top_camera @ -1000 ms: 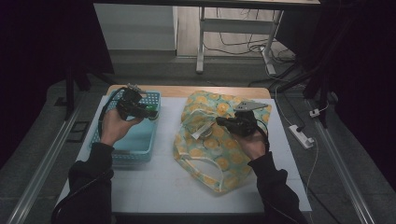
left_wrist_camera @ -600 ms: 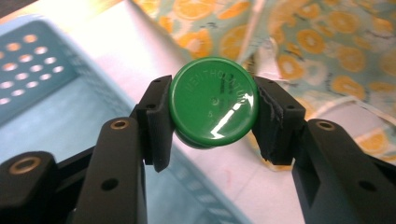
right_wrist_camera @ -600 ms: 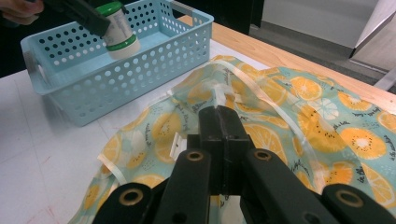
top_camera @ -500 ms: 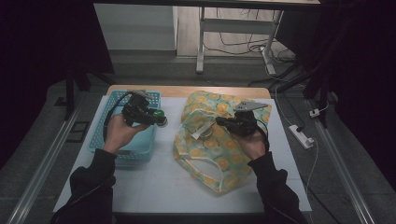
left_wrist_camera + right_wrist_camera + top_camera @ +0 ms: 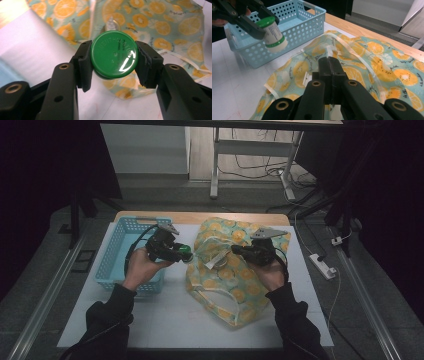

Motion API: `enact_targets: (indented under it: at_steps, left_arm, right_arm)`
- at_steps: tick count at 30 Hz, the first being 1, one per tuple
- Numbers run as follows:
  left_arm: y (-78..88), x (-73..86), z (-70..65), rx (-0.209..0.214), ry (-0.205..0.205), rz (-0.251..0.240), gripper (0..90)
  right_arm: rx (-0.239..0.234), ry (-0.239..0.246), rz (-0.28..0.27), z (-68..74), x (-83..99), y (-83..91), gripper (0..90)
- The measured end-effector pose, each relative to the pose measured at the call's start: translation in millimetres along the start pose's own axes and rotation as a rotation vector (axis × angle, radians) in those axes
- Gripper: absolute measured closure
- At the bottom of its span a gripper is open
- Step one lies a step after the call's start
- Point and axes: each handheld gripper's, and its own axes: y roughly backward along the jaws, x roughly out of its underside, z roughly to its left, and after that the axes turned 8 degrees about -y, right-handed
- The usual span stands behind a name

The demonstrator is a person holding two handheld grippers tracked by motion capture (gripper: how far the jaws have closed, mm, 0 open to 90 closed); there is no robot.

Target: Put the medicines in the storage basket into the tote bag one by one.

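A white jar with a green lid (image 5: 114,53) sits between the jaws of my left gripper (image 5: 113,61), which is shut on it by the lid. In the high view that gripper (image 5: 181,253) hovers between the blue basket (image 5: 116,251) and the orange-print bag (image 5: 225,287), jar (image 5: 185,253) pointing at the bag. My right gripper (image 5: 237,252) rests on the bag's upper part, jaws shut on a fold of its fabric (image 5: 374,55). From the right gripper view (image 5: 329,65), the jar (image 5: 274,35) hangs above the table beside the basket (image 5: 294,27).
The white tabletop (image 5: 170,320) lies bare in front of the basket and bag. A power strip (image 5: 322,266) lies off the table's right edge. Beyond the table's far wooden edge stand metal table legs and cables on the floor.
My left hand has carried the jar rightward, from above the basket to the gap beside the bag. The right gripper has stayed still on the bag.
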Motion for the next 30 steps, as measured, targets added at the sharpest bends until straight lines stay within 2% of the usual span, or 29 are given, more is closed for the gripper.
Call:
enact_targets:
  at_steps: [13, 21, 26, 30]
  left_arm:
    - [-33.4, -21.5, -19.2, 0.067, -0.052, 0.002, 51.6]
    - [-57.2, -33.8, -27.5, 0.089, -0.07, -0.001, 51.6]
    - [-69.3, -41.2, -33.1, 0.102, -0.11, -0.013, 51.6]
    - [-80.4, -46.6, -36.3, 0.11, -0.112, -0.018, 51.6]
  right_arm:
    - [-0.001, -0.003, -0.007, -0.4, -1.3, 1.7, 90.0]
    - [-0.001, -0.005, -0.01, -1.0, -1.5, 2.5, 90.0]
    - [0.0, -0.004, -0.011, -1.4, -1.6, 2.9, 90.0]
    - [0.001, -0.005, -0.01, -1.4, -1.8, 3.1, 90.0]
